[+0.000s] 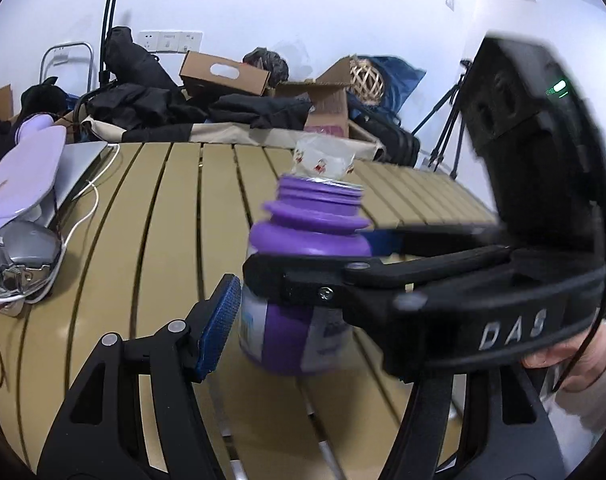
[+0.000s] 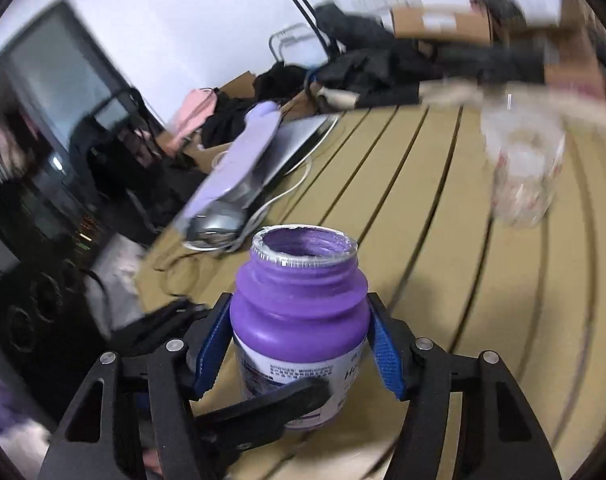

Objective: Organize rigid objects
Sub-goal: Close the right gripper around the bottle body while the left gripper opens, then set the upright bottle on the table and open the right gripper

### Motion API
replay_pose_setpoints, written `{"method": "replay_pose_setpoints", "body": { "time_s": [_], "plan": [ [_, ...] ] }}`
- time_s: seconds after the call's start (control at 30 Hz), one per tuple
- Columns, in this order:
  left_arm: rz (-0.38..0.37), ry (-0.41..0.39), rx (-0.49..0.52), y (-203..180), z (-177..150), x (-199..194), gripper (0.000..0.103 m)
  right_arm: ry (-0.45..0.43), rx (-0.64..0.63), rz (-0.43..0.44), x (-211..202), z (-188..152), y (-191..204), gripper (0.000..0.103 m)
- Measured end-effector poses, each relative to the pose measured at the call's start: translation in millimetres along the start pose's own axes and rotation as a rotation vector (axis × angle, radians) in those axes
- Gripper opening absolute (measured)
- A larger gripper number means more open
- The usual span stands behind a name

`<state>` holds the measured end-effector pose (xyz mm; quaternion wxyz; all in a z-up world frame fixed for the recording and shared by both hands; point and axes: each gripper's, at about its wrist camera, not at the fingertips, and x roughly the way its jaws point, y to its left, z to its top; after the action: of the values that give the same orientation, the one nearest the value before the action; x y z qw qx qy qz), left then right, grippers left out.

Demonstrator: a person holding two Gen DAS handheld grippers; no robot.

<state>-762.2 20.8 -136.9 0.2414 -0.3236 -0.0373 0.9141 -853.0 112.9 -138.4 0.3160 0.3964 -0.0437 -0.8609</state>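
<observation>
Both blue pads of the right gripper clench the lidless purple bottle above the slatted worktop, so keep it upright; the left gripper stands released beside it.

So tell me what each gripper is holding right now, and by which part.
The right gripper clamps the purple bottle by its body, just below the shoulder. The left gripper is open around the bottle's lower body, gripping nothing.

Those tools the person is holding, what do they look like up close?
Both are black plastic frames with silver rivets and triangular cut-outs. Each finger ends in a blue ribbed pad. The right tool, seen from the left wrist view, carries white letters "DAS", a green indicator light and a thin black cable. The left tool looks the same.
</observation>
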Motion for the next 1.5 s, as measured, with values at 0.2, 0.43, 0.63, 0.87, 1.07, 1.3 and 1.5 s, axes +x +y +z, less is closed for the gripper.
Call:
{"method": "replay_pose_setpoints", "body": {
  "time_s": [0.2, 0.43, 0.63, 0.87, 1.07, 1.3, 1.5],
  "plan": [
    [0.021, 0.004, -0.020, 13, -1, 12, 0.060, -0.016, -0.105, -0.092, 15, 3, 7, 0.068],
    [0.106, 0.051, -0.082, 37, 0, 30, 0.060, -0.011, -0.204, -0.171, 43, 20, 14, 0.068],
    [0.092, 0.077, -0.140, 50, -4, 36, 0.060, 0.040, -0.253, -0.166, 65, 19, 23, 0.069],
    [0.146, 0.092, -0.144, 49, -4, 37, 0.065, 0.063, -0.232, -0.125, 67, 18, 23, 0.076],
    [0.148, 0.085, -0.168, 48, 1, 34, 0.068, 0.058, -0.201, -0.114, 56, 18, 19, 0.080],
    [0.163, 0.050, -0.171, 33, 9, 9, 0.076, 0.017, -0.163, -0.129, 22, 21, 18, 0.081],
    [0.275, -0.017, -0.112, 24, 6, -37, 0.099, -0.057, -0.102, -0.197, -45, 12, 1, 0.081]
  ]
}}
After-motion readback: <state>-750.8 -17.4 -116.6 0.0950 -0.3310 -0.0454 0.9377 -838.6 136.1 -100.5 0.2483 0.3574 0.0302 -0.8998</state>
